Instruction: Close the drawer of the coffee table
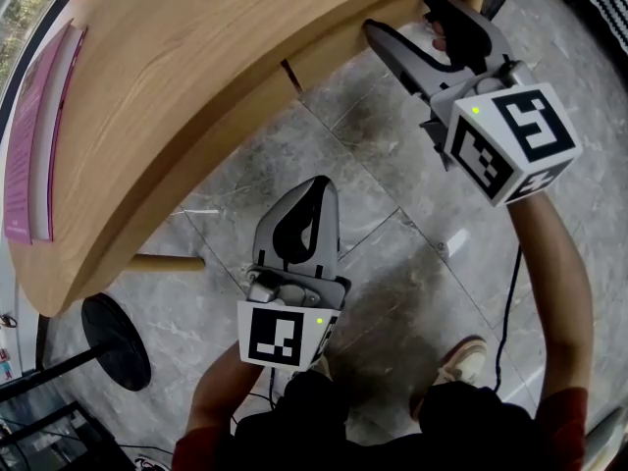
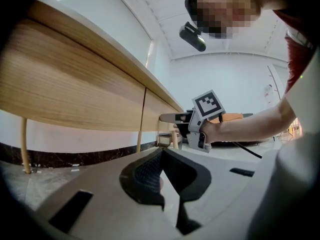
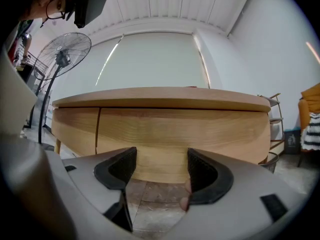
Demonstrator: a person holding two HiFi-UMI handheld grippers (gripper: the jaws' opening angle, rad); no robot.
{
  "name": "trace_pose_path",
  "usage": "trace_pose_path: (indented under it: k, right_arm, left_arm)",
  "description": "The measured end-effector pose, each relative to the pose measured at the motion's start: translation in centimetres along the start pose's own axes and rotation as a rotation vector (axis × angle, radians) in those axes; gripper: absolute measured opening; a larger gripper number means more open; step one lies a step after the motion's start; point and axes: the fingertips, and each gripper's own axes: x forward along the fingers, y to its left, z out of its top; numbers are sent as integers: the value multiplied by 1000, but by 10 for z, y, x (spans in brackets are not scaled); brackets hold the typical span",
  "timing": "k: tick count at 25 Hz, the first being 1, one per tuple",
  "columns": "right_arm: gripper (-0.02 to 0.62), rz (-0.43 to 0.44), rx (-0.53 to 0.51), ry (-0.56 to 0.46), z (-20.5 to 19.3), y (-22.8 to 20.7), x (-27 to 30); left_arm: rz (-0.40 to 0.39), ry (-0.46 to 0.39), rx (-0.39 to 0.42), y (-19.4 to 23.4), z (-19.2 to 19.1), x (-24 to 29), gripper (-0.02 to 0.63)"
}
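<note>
Right gripper is held, jaws spread and empty, just before the coffee table drawer.
Left gripper is clenched on nothing, nearer the person. The drawer front should be pushed squarely, mid-width, until flush.

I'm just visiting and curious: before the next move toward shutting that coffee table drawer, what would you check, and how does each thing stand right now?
1. Right gripper open and empty: ok, jaws apart, nothing between them.
2. Right gripper aimed at the table's wooden front: ok, the wood lies straight ahead.
3. Left gripper out of the way: ok, shut, low over the floor, apart from the coffee table.
4. Drawer flush with the front: cannot tell; only a thin seam shows.
</note>
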Motion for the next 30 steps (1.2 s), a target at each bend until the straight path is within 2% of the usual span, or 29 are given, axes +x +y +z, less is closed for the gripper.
trace_pose_path:
  k: [5,13,20,22,25,30]
  right_arm:
    - [310,4,73,4,-7,-5,-5]
    - [310,-10,31,38,-37,-6,-49]
    - [310,-24,90,96,-74,-6,-106]
    - [310,-37,94,119,-86,-4,-125]
    - [310,-67,42,124,-100,6,-147]
    - [310,-144,99,122,-112,13,-181]
  left_arm:
    - [-3,6,23,-5,-3,0,6]
    - [-10,23,49,-15,-11,2,6]
    - [-12,46,54,-29,-23,3,6]
    - [-16,47,61,-32,-24,4,6]
    - [-20,53,73,-35,-28,5,6]
    - [-18,50,92,-43,-35,4,6]
